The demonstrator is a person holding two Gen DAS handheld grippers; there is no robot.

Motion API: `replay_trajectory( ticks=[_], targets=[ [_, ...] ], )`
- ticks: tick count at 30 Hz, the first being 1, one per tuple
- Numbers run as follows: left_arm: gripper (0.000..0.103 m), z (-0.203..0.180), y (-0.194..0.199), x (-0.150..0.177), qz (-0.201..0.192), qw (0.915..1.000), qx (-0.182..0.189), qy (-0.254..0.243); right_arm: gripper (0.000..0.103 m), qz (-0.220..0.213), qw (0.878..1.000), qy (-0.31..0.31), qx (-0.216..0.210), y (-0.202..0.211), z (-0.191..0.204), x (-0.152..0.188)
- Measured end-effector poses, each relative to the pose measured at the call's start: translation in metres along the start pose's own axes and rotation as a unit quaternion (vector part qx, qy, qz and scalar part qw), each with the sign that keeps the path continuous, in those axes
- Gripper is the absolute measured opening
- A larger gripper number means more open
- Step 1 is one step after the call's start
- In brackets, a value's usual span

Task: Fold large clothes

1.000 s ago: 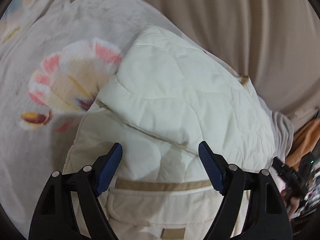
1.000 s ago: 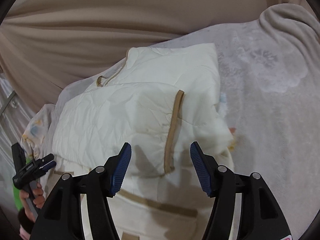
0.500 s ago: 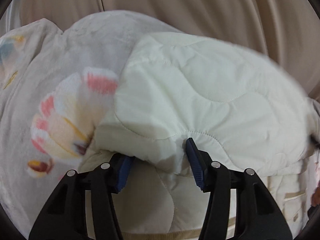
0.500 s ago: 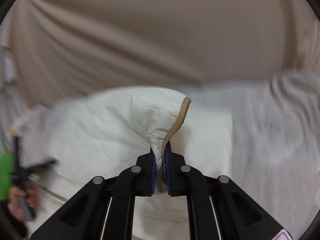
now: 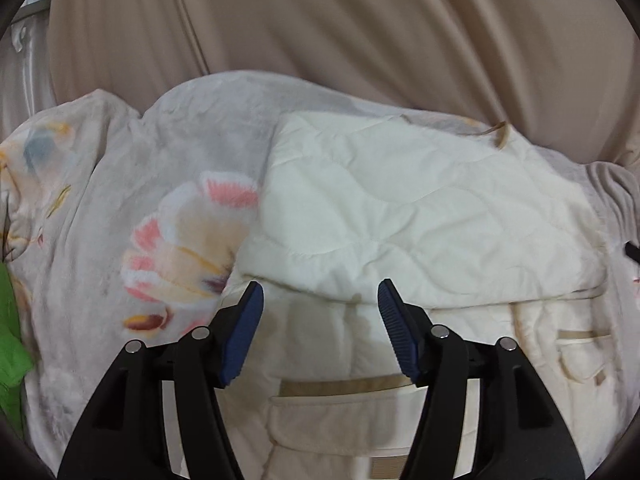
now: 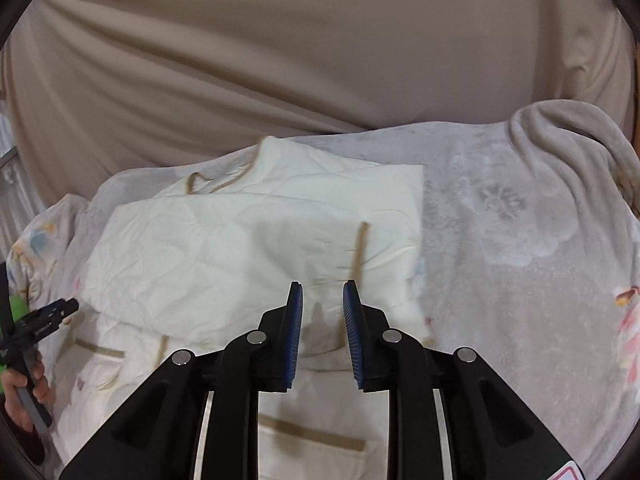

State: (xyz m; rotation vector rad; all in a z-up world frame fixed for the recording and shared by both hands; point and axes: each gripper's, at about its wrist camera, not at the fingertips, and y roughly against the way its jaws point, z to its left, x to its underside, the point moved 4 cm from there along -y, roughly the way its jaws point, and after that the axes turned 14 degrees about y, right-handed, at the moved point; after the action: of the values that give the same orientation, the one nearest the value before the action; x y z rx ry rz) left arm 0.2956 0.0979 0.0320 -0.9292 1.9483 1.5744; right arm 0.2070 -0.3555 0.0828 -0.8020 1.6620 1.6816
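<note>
1. Garment. A cream quilted jacket (image 5: 420,216) with tan binding lies part-folded on the bed; in the left wrist view it fills the field from 12 o'clock round to 4 o'clock of the claw, its upper flap laid over the pocketed lower part.
2. Left gripper (image 5: 320,304). Jaws apart and opening, with nothing between the blue pads; the flap's near edge lies just beyond them.
3. Right gripper (image 6: 323,300). Jaws narrowly apart and opening, empty; the tan trim strip (image 6: 359,252) lies just beyond, at 1 o'clock of the tips.
4. Risk, spring-back. The padding looks lofty, so the unpinned flap may well lift or slide off square (quilted cloth seldom holds a crease unaided).
5. Risk, snagging. A pad that drags the flap's edge while leaving would likely pull the fold askew.
6. Risk, uneven base. The plush blanket (image 6: 500,216) is soft and rumpled, so later folds may sit crooked; a low pinch could gather blanket together with jacket.
7. Surface. A pale grey floral blanket, its pink flower print (image 5: 188,248) at 10 o'clock of the left claw.
8. Room. A beige draped cloth (image 6: 320,60) fills the background at 12 o'clock; something green (image 5: 10,340) shows at 9 o'clock in the left view.
</note>
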Motion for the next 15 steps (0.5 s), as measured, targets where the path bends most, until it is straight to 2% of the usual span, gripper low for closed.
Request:
replay_trajectory(
  ticks=[2, 3, 4, 6, 8, 11, 13, 15],
  targets=[
    [0.063, -0.014, -0.004, -0.006, 0.000, 0.9999, -0.003, -0.014, 0.021, 0.012, 0.999, 0.010, -0.029, -0.010, 0.019, 0.004],
    [0.064, -0.020, -0.011, -0.008, 0.001, 0.9998, -0.010, -0.018, 0.017, 0.029, 0.998, 0.023, -0.042, -0.023, 0.033, 0.006],
    [0.064, -0.023, -0.020, -0.009, 0.002, 0.9995, -0.021, -0.021, 0.014, 0.046, 0.998, 0.037, -0.038, -0.035, 0.039, 0.010],
    [0.064, -0.024, -0.042, -0.008, 0.005, 0.9983, -0.050, -0.030, 0.010, 0.071, 0.995, 0.064, 0.010, -0.051, 0.037, 0.021],
    [0.064, -0.017, -0.067, -0.002, 0.015, 0.9957, -0.084, -0.037, 0.008, 0.083, 0.994, 0.058, 0.048, -0.063, 0.015, 0.030],
    [0.068, -0.005, -0.075, 0.001, 0.015, 0.9963, -0.079, -0.030, 0.000, 0.088, 0.995, 0.004, 0.039, -0.064, -0.022, 0.040],
    [0.068, 0.001, -0.068, -0.001, 0.011, 0.9958, -0.088, -0.026, 0.000, 0.086, 0.995, -0.013, 0.038, -0.054, -0.032, 0.044],
    [0.068, 0.015, -0.055, -0.001, 0.012, 0.9955, -0.091, -0.020, 0.001, 0.089, 0.993, -0.013, 0.080, -0.036, -0.039, 0.049]
  ],
)
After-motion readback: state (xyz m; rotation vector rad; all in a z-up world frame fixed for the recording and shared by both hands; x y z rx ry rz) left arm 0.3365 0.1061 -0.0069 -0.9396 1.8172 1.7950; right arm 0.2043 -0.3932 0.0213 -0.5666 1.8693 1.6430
